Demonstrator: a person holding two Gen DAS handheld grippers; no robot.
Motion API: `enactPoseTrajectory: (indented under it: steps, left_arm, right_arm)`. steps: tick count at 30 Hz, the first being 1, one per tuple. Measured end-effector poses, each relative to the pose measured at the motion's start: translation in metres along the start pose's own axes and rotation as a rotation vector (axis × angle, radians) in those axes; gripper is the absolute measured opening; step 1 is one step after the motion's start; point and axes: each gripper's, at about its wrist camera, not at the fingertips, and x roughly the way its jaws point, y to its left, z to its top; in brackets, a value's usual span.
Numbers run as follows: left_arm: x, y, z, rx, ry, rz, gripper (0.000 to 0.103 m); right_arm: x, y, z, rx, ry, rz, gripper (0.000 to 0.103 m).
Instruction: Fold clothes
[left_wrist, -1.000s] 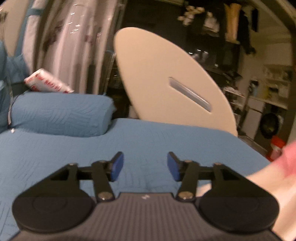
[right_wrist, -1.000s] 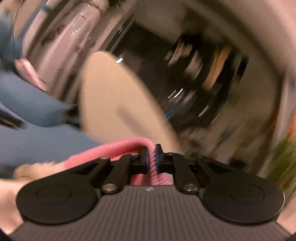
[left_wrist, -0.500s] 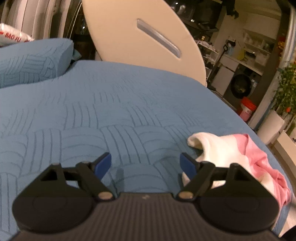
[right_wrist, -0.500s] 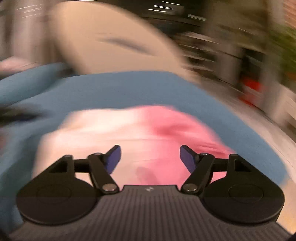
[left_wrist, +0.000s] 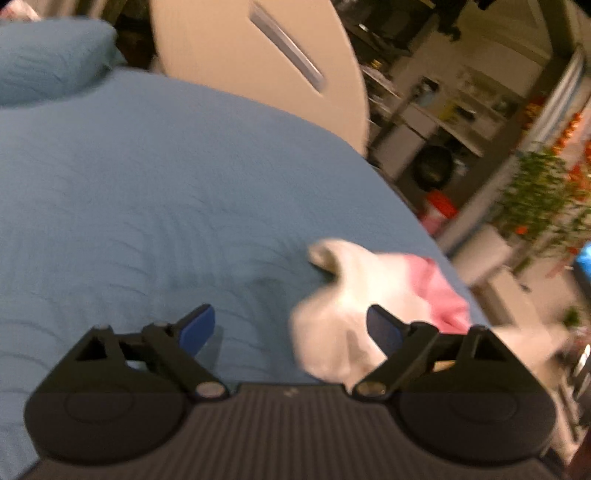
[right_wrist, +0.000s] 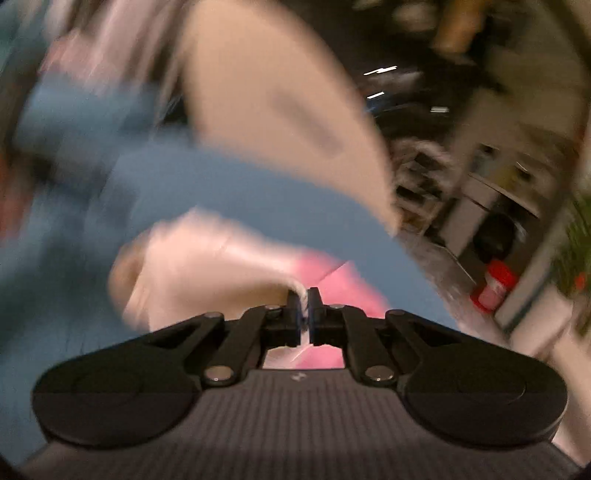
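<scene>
We see the pink and white garment (left_wrist: 373, 295) crumpled near the bed's (left_wrist: 184, 184) right edge. It looks light and limp, best taken at a hem. Our right tool (right_wrist: 303, 301) pinches its fabric; our left tool (left_wrist: 291, 325) is opening, empty, just beside it. No containers show.
</scene>
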Motion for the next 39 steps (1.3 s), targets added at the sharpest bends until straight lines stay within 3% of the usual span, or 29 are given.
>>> enactPoseTrajectory:
  steps: [2, 4, 7, 9, 12, 14, 16, 17, 19, 20, 21, 23, 26, 29, 30, 31, 32, 34, 36, 38, 39]
  left_arm:
    - [0.011, -0.005, -0.002, 0.010, 0.060, -0.079, 0.091]
    - [0.019, -0.020, -0.008, 0.121, 0.078, -0.090, 0.092]
    - [0.028, -0.037, -0.023, 0.230, 0.081, -0.076, 0.096]
    - [0.043, -0.047, -0.036, 0.243, 0.104, -0.083, 0.096]
    - [0.059, -0.063, -0.051, 0.287, 0.112, -0.132, 0.096]
    - [0.065, -0.077, -0.061, 0.366, 0.070, -0.118, 0.096]
    - [0.074, -0.088, -0.072, 0.454, -0.049, -0.010, 0.094]
    - [0.075, -0.090, -0.073, 0.470, -0.074, 0.030, 0.088]
    - [0.073, -0.079, -0.057, 0.426, -0.128, 0.138, 0.057]
    - [0.069, -0.073, -0.050, 0.393, -0.149, 0.169, 0.028]
    - [0.058, -0.063, -0.038, 0.325, -0.192, 0.204, 0.013]
    - [0.017, -0.037, -0.005, 0.169, -0.376, 0.315, 0.012]
    - [-0.028, -0.021, 0.013, 0.098, -0.557, 0.372, 0.012]
    - [-0.074, -0.009, 0.025, 0.069, -0.753, 0.499, 0.012]
    - [-0.086, -0.003, 0.026, 0.047, -0.815, 0.580, 0.013]
    - [-0.096, 0.005, 0.028, 0.014, -0.852, 0.663, 0.014]
    - [-0.102, 0.010, 0.029, -0.006, -0.857, 0.698, 0.015]
    - [-0.111, 0.038, 0.037, -0.116, -0.812, 0.826, 0.028]
    - [-0.109, 0.062, 0.041, -0.191, -0.710, 0.883, 0.032]
    - [-0.106, 0.091, 0.043, -0.325, -0.607, 0.888, 0.032]
    - [-0.110, 0.095, 0.042, -0.373, -0.622, 0.872, 0.036]
  right_arm:
    - [-0.012, -0.040, 0.021, 0.112, -0.077, -0.049, 0.007]
    - [-0.022, -0.071, 0.033, 0.191, -0.143, -0.092, 0.007]
    - [-0.037, -0.092, 0.036, 0.231, -0.206, -0.124, 0.007]
    - [-0.046, -0.105, 0.033, 0.231, -0.247, -0.141, 0.007]
    - [-0.036, -0.104, 0.015, 0.229, -0.229, -0.094, 0.007]
    - [-0.050, -0.086, 0.009, 0.215, -0.221, -0.059, 0.007]
    - [-0.052, -0.071, 0.007, 0.198, -0.225, -0.027, 0.007]
    - [-0.056, -0.064, 0.009, 0.185, -0.230, -0.013, 0.007]
    - [-0.065, -0.046, 0.018, 0.154, -0.243, 0.010, 0.007]
    - [-0.068, -0.040, 0.019, 0.153, -0.242, 0.022, 0.007]
    - [-0.071, -0.036, 0.018, 0.157, -0.237, 0.034, 0.007]
    - [-0.078, -0.028, 0.018, 0.165, -0.227, 0.058, 0.007]
    - [-0.076, 0.002, 0.010, 0.141, -0.198, 0.180, 0.007]
    - [-0.075, 0.053, -0.005, 0.097, -0.135, 0.389, 0.007]
    - [-0.077, 0.080, -0.011, 0.070, -0.088, 0.471, 0.008]
    - [-0.076, 0.105, -0.020, 0.038, -0.038, 0.550, 0.008]
    - [-0.070, 0.128, -0.031, -0.008, 0.048, 0.621, 0.009]
    - [-0.057, 0.170, -0.055, -0.103, 0.264, 0.734, 0.009]
    - [-0.047, 0.196, -0.076, -0.179, 0.463, 0.784, 0.009]
    - [-0.043, 0.200, -0.088, -0.229, 0.547, 0.786, 0.010]
    - [-0.042, 0.197, -0.088, -0.231, 0.548, 0.783, 0.010]
